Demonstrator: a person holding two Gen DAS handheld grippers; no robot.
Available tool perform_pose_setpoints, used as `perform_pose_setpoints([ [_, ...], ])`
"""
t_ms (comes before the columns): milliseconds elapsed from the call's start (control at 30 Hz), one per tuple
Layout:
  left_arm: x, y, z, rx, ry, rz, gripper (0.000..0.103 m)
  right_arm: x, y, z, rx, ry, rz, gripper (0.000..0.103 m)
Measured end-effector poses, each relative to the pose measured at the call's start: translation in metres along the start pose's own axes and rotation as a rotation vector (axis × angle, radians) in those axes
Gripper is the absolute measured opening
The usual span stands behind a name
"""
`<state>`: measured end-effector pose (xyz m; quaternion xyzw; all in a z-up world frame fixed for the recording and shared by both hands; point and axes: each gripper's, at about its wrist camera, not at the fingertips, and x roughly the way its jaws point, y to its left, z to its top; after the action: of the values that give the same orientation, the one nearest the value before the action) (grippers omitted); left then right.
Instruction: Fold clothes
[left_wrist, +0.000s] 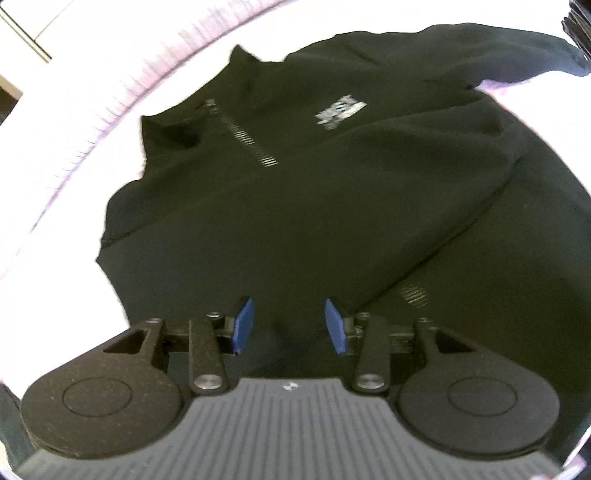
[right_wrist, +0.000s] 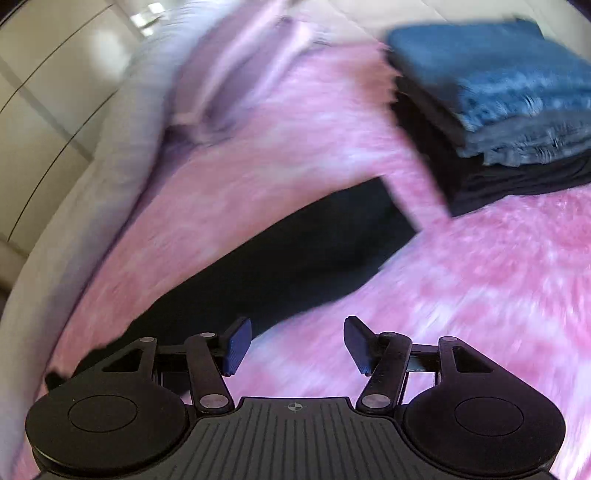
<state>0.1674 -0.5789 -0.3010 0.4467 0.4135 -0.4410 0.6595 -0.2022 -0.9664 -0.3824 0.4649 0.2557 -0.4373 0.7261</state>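
Nearest in the left wrist view, the left gripper (left_wrist: 289, 325) hangs just above the lower body of a black zip-neck top (left_wrist: 314, 206), its blue pads parted to a middling gap with cloth showing beneath them but nothing pinched. To do this step well, I judge it best to bring those pads down on a single clean edge, hem or side seam, and pinch only the layers meant to travel, then carry them over in one flat sweep so the body does not bunch. Beyond the pads the top lies spread front-up, the short zip (left_wrist: 251, 142) and the pale chest logo (left_wrist: 340, 110) farther off, the collar farthest, and one sleeve (left_wrist: 491, 59) reaching away to the upper right. In the right wrist view, which is blurred, the right gripper (right_wrist: 293, 345) stands wider, holding nothing, over a fluffy pink blanket (right_wrist: 461, 295); a dark sleeve-like strip of black cloth (right_wrist: 288, 258) begins just beside its left pad and runs away up and to the right. It should likely take that strip near its end and lay it across the body. Farthest off sits a stack of folded clothes (right_wrist: 495, 103), blue on top, dark beneath.
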Motion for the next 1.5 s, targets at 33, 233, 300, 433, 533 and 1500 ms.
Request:
perform_pose_setpoints([
  [33, -0.001, -0.009, 0.002, -0.005, 0.015, -0.006, 0.039, 0.009, -0.014, 0.011, 0.031, -0.004, 0.009, 0.06],
  [233, -0.009, -0.049, 0.009, 0.067, 0.039, -0.025, 0.041, 0.052, -0.072, 0.039, 0.228, 0.014, 0.055, 0.06],
  [300, -0.011, -0.059, 0.017, 0.094, 0.034, -0.023, 0.041, 0.06, -0.084, 0.043, 0.27, -0.005, 0.094, 0.059],
  [433, -0.016, -0.069, 0.028, 0.121, 0.027, -0.015, 0.041, 0.064, -0.089, 0.055, 0.293, -0.006, 0.163, 0.034],
  [533, -0.021, -0.062, 0.023, 0.096, 0.016, -0.009, 0.041, 0.053, -0.063, 0.069, 0.187, -0.002, 0.163, 0.01],
  [1500, -0.041, 0.229, -0.214, -0.288, -0.117, -0.087, 0.041, -0.031, 0.445, -0.416, -1.123, 0.181, 0.509, 0.062],
])
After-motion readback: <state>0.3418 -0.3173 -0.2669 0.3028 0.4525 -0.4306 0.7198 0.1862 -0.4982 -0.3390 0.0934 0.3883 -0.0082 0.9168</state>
